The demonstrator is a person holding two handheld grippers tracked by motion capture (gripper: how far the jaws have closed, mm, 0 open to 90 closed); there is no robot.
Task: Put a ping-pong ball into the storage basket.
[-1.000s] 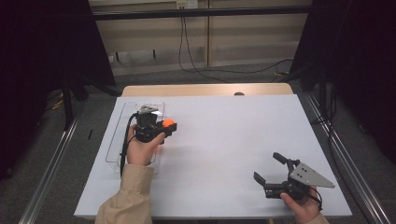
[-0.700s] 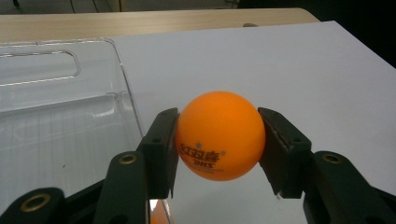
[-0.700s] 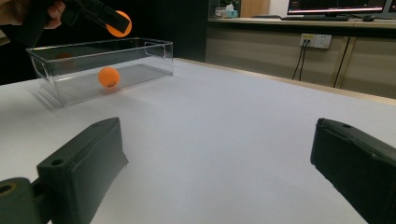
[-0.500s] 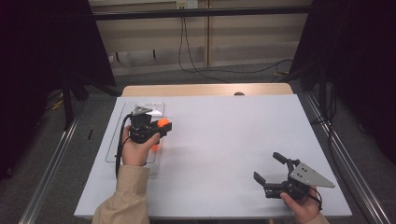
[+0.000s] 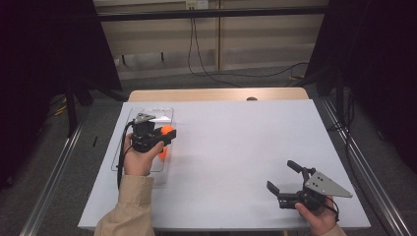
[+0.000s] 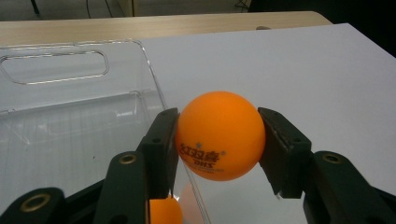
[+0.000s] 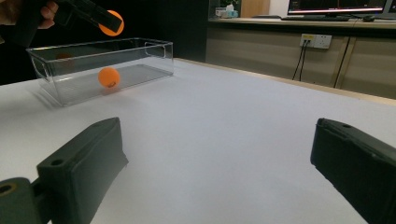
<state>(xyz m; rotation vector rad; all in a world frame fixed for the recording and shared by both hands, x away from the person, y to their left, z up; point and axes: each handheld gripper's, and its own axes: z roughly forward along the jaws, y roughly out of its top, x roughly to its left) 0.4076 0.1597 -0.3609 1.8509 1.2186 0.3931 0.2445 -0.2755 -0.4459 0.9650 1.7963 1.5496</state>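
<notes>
My left gripper (image 5: pixel 167 133) (image 6: pixel 218 140) is shut on an orange ping-pong ball (image 6: pixel 219 135) (image 5: pixel 167 131) and holds it above the right wall of a clear plastic box (image 5: pixel 142 142) (image 6: pixel 70 116) (image 7: pixel 102 67) at the table's left. A second orange ball (image 7: pixel 109 77) (image 5: pixel 163 152) (image 6: pixel 166 212) lies on the box floor, under the held one. In the right gripper view the held ball (image 7: pixel 113 23) hangs above the box's rim. My right gripper (image 5: pixel 284 178) (image 7: pixel 219 163) rests near the table's front right corner, jaws wide open and nothing between them.
The white table top (image 5: pixel 236 147) stretches between the two grippers. A wooden strip (image 5: pixel 216 94) runs along its far edge. Dark curtains and metal rails flank the table, and cables (image 5: pixel 211 73) lie on the floor beyond.
My left hand has carried the ball a little to the left, from beside the box to above its right wall. The right gripper has stayed put.
</notes>
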